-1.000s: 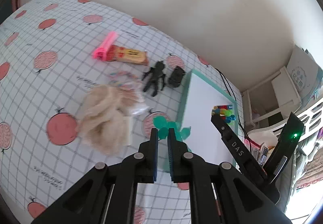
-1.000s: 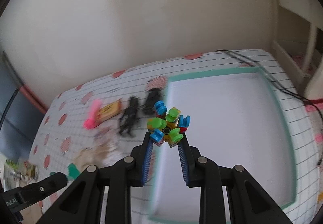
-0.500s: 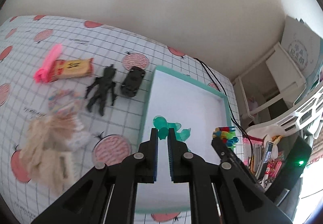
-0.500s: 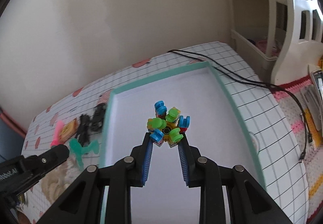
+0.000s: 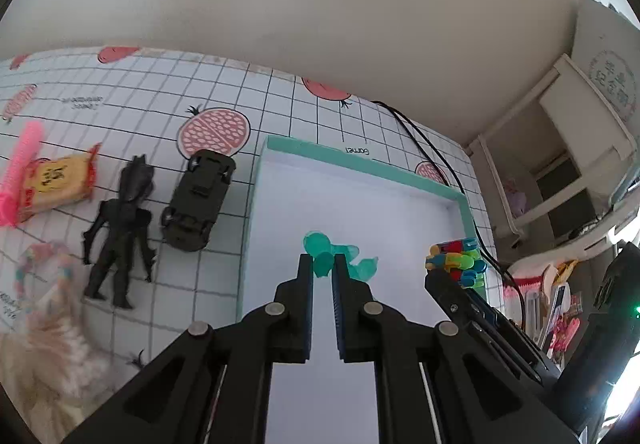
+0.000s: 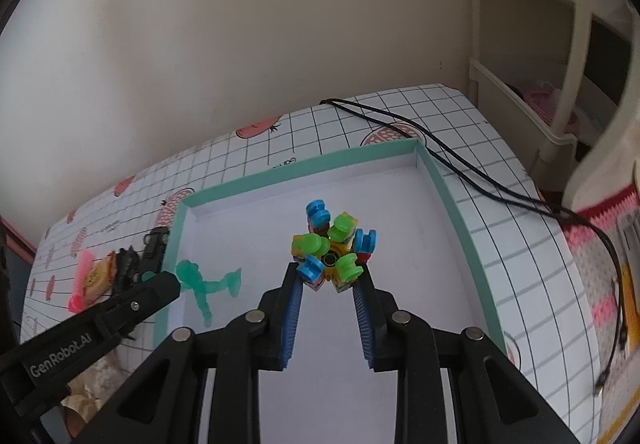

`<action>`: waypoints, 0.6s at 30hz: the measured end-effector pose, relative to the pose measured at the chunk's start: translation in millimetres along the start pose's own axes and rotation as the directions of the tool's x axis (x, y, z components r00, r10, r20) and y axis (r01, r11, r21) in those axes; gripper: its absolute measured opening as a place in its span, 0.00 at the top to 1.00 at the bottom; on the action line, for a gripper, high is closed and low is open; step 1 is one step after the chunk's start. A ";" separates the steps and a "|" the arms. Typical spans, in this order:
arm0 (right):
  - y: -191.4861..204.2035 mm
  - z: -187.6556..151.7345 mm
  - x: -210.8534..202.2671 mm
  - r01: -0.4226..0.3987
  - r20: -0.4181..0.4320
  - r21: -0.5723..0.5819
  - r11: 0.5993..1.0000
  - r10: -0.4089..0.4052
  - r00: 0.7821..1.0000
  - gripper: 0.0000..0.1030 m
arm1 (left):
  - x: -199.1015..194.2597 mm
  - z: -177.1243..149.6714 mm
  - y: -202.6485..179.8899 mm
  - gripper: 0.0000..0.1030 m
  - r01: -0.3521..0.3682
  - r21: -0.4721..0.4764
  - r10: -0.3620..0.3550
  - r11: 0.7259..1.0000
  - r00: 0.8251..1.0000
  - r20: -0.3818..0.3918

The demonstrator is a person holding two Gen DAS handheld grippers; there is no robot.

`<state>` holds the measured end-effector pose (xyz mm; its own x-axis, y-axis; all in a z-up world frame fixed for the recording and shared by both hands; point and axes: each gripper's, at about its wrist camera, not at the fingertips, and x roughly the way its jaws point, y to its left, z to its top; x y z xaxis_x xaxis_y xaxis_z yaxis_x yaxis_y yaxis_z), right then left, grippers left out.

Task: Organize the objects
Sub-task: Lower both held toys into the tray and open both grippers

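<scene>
Home bedroom, fruit-print bedsheet [image 5: 152,91], toys

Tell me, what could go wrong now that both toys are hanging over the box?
1. The green figure is pinched by only a small part in the left tool, so it might slip or twist before it is set down.
2. The colorful block toy looks loosely built; pegs could pop off in the right tool.
3. Both tools hover close together above the teal-rimmed box, so they might bump.
</scene>
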<state>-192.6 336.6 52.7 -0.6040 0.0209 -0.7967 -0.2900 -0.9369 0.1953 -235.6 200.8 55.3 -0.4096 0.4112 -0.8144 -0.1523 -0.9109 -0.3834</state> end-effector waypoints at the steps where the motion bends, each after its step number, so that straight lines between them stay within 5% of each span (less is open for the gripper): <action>1: -0.6 1.9 2.7 0.007 0.000 -0.006 1.000 -0.007 1.000 0.73 | 5.8 1.8 0.2 0.91 -0.004 -0.001 0.004 1.000 1.000 -0.007; 18: -15.1 11.0 19.9 0.064 -0.029 0.001 0.998 -0.064 0.998 0.70 | 29.4 -1.6 2.0 0.90 -0.033 0.060 0.036 0.998 0.998 -0.049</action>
<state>-208.4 355.0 40.2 -0.5625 0.0707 -0.8237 -0.3288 -0.9333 0.1445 -246.5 211.2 29.9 -0.3701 0.3795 -0.8480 -0.1927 -0.9243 -0.3295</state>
